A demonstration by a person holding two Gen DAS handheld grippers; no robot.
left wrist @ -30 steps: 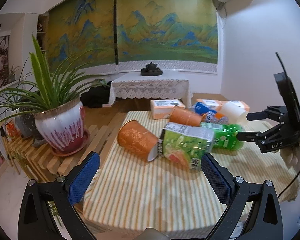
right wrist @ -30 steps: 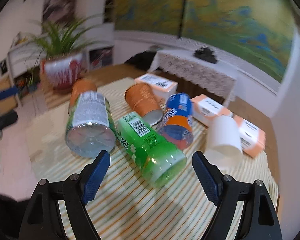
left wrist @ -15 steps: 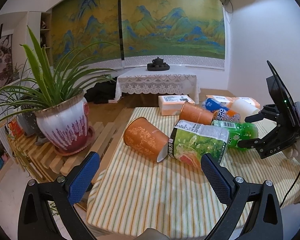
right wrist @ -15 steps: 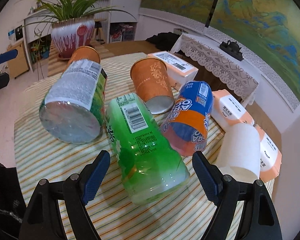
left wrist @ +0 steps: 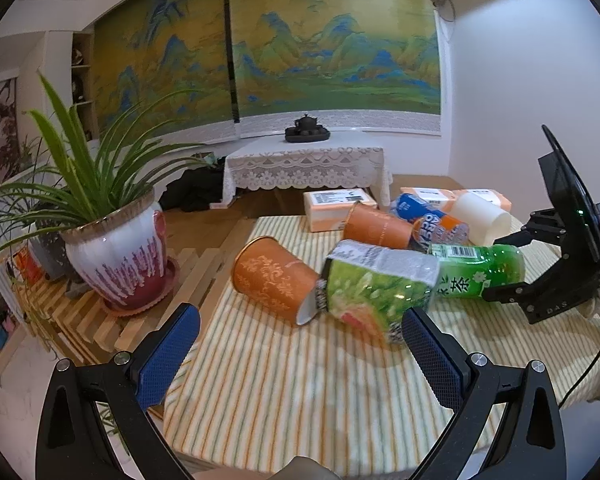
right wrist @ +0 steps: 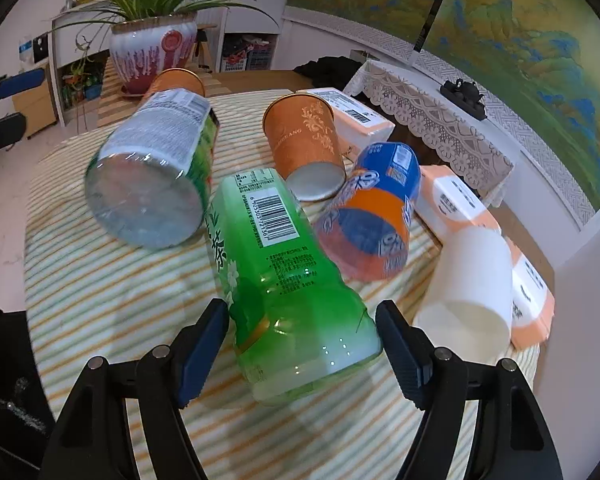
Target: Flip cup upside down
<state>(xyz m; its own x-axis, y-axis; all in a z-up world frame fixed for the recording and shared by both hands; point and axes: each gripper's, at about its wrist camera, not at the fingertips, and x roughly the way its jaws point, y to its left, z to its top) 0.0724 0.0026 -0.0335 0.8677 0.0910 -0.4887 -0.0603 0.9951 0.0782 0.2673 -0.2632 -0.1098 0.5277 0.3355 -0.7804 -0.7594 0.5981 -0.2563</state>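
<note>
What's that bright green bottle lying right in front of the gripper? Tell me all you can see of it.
The green bottle is translucent plastic, lying on its side on the striped tablecloth, base toward the right gripper. Its open fingers sit on either side of the base; contact is unclear. The label carries a barcode, small print, white flowers and Chinese characters. It appears to touch the blue-and-orange bottle. Its cap is hidden.

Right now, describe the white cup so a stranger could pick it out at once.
Find the striped tablecloth with bottles and cups lying on it. At its far right edge, against the orange-and-white boxes, lies the white paper cup. Unlike the two orange patterned cups, it is plain white.
</note>
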